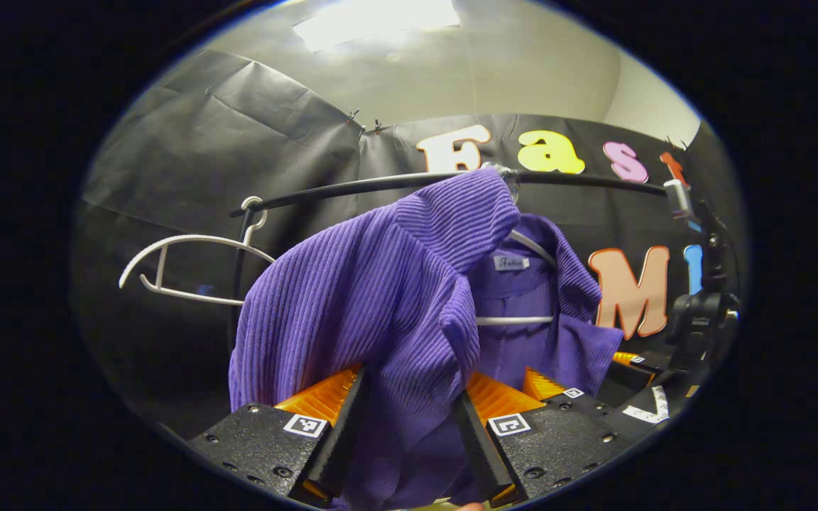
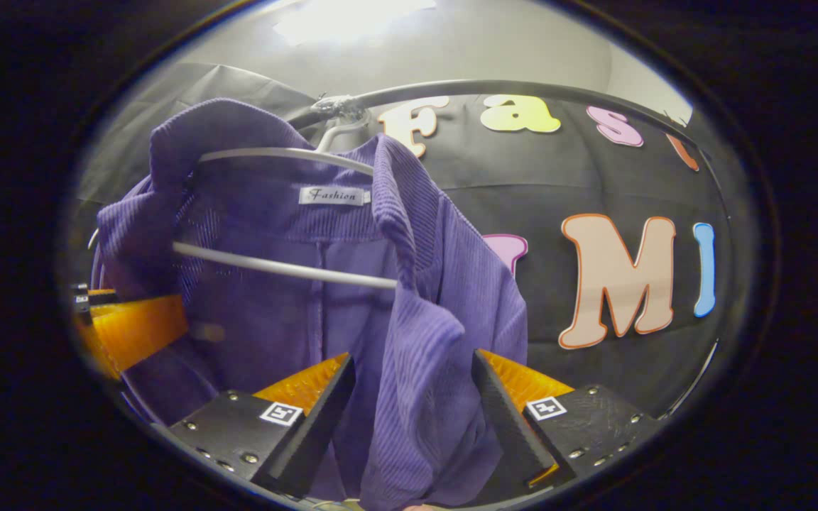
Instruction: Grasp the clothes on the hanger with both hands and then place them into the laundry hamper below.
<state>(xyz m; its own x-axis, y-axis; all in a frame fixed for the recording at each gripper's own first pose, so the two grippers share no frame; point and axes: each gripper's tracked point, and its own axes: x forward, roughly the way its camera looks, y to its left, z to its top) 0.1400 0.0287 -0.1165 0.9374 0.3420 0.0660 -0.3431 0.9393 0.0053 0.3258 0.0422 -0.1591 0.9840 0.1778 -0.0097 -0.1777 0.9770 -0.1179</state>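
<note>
Purple ribbed cloth filled both pairs of fingers: your left hand-held gripper (image 1: 409, 419) stood wide, the shirt (image 1: 380, 298) hanging in the gap, and I couldn't tell that either finger pressed it. Your right hand-held gripper (image 2: 409, 419) looked the same, spread around the front edge. The shirt hung on its hanger (image 2: 281, 268) from the rail (image 1: 380, 183). You were at the grasp; next, I'd judge, clamp and lift off. An empty hanger (image 1: 189, 266) hung left, clear.
</note>
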